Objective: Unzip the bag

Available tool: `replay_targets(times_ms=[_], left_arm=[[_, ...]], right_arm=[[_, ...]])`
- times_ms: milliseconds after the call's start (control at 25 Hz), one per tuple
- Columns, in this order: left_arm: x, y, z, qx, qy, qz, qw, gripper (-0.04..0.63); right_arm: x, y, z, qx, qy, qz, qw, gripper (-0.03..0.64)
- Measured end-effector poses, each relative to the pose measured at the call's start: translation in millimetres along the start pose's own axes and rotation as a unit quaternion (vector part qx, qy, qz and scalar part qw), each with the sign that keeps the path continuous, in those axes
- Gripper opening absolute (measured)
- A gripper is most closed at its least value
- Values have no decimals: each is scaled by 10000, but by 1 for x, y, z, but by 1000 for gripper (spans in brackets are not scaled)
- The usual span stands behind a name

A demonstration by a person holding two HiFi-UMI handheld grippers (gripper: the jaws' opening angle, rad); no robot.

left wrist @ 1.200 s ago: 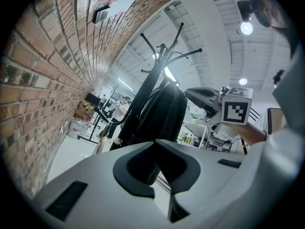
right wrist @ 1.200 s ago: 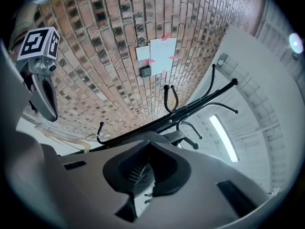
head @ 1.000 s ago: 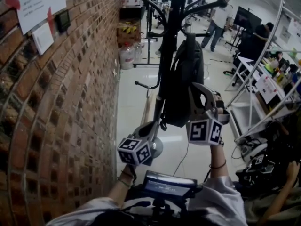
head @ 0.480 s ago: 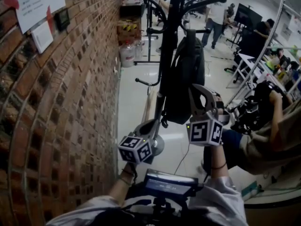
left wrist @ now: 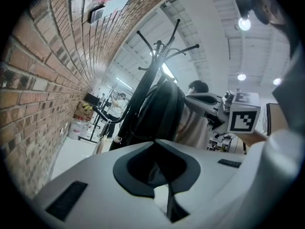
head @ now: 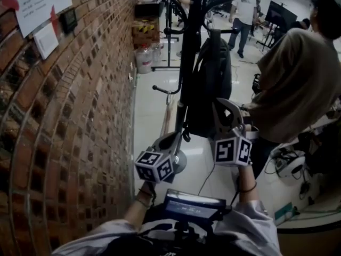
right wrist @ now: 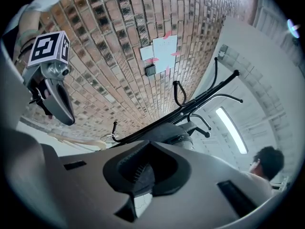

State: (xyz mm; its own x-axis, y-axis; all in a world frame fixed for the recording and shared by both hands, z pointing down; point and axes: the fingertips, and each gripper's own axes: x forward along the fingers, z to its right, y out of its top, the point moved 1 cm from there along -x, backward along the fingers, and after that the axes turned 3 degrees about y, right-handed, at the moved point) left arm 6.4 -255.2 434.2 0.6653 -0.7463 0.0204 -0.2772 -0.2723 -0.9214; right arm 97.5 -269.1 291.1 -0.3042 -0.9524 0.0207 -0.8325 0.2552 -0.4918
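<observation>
Rough brick wall [head: 80, 116] and a pale glossy floor [head: 154, 105] frame the scene. A dark bag [head: 210, 84] hangs upright from a hook of a black coat rack [head: 191, 47], straight ahead of both pairs of jaws; its zip is not clear in any view.

The right gripper [right wrist: 145, 171] points level at the bag's lower right side. Its jaws are drawn almost fully together with their tips at the bag's surface. Whether a zip pull or a fold of cloth is pinched between the pads cannot be made out.

The left gripper [left wrist: 155, 168] sits lower, on the far side of the bag from the right jaws, with its tip near the bag's bottom edge and the rack's pole. Its jaws also look closed up, with no gap showing, and nothing between them can be identified. Whether the tip touches the bag cannot be told.

In the left gripper view the bag rises just beyond the jaws, with the right gripper's marker cube off to their right.

A person in a beige top [head: 298, 79] stands close by, to the right of the right jaws. White sheets of paper [head: 40, 4] are fixed to the brick high up and left of the left jaws. A small screen [head: 192, 207] lies behind both pairs of jaws, between the wearer's forearms.
</observation>
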Motion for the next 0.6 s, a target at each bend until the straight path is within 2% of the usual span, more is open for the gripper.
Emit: replay_targets(times_ms=[600], left_arm=[[-2,-5,-1,28,44,-102,9999,6]], right_arm=[[-3,-10,-18,142,128,-66,9998,12]])
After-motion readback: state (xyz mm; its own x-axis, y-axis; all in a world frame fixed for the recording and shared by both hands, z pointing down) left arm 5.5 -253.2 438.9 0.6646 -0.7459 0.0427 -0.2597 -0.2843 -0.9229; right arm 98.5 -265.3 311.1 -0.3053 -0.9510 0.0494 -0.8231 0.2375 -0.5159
